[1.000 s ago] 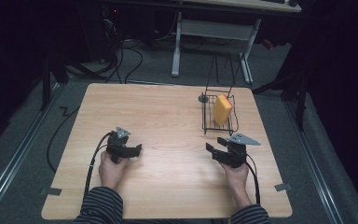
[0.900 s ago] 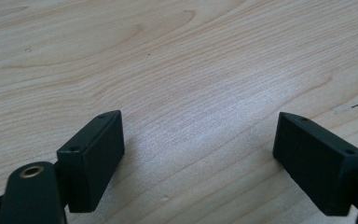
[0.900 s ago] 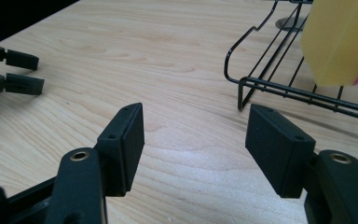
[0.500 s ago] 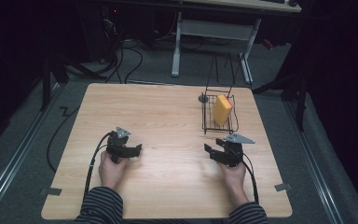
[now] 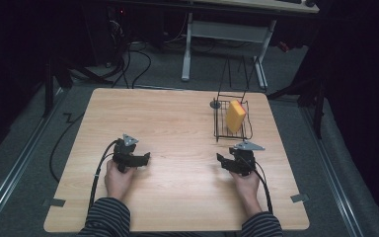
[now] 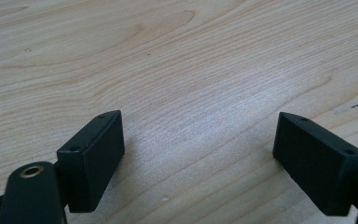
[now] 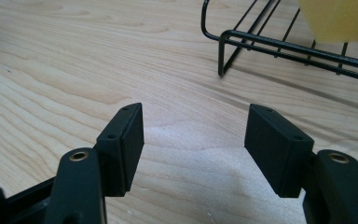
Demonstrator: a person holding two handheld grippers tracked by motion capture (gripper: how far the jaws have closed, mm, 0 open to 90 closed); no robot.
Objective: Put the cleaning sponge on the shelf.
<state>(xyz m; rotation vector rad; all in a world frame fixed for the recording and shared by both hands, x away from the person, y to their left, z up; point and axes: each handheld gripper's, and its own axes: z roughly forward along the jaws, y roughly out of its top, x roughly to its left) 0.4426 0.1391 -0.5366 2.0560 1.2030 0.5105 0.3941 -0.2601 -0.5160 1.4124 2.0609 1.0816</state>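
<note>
High view: right gripper [image 5: 225, 161], jaws wide and empty, has sunk toward the pale wooden worktop [image 5: 177, 123] beside the black wire basket [image 5: 220, 129] holding a yellow sponge [image 5: 235, 116]; left gripper [image 5: 143, 159] likewise open, unmoved.

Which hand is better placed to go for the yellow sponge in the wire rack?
Right. The right tongs sit just in front of the wire rack holding the yellow sponge, open and empty, with the rack's near edge showing ahead in the right gripper view. The left tongs rest across the table, much farther away.
</note>
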